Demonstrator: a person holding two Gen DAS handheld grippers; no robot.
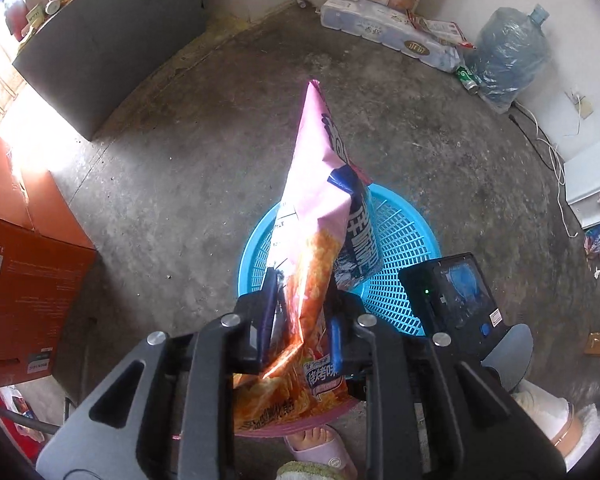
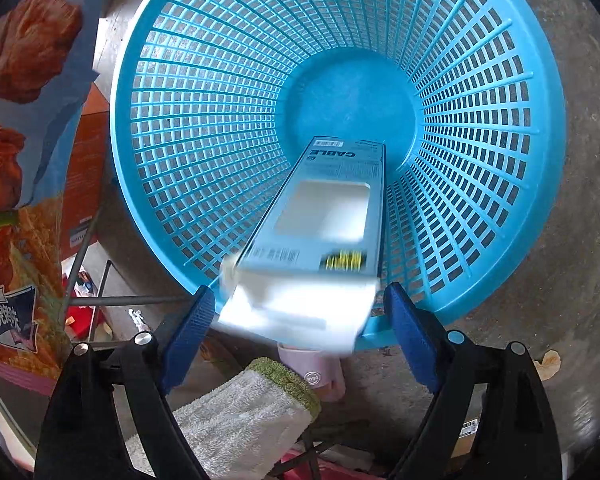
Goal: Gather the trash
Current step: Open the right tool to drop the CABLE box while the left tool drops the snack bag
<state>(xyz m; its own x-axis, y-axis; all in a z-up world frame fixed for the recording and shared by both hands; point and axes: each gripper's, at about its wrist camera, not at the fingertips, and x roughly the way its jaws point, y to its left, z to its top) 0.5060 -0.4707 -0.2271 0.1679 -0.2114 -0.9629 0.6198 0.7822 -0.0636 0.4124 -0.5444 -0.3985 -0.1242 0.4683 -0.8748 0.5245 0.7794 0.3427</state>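
- On the grey concrete floor (image 1: 172, 184) stands a blue basket (image 2: 204, 128).
- The left hand-held gripper (image 1: 300, 308) clamps a pink-orange snack bag (image 1: 320, 184), long axis upward over the basket.
- The right hand-held gripper (image 2: 298, 328) stands wide; the grey cable box (image 2: 324, 208), blurred, points lengthwise toward the basket bottom.

A bare grey concrete floor (image 1: 204, 168) spreads out. A large orange cardboard box (image 1: 28, 280) stands at the left, a dark grey cabinet (image 1: 112, 40) behind it. Against the far wall lie a white pack of tissue rolls (image 1: 384, 32) and a plastic-wrapped blue water jug (image 1: 508, 52).

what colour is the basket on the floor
Bright blue basket, an open plastic lattice; shows best in the right wrist view.
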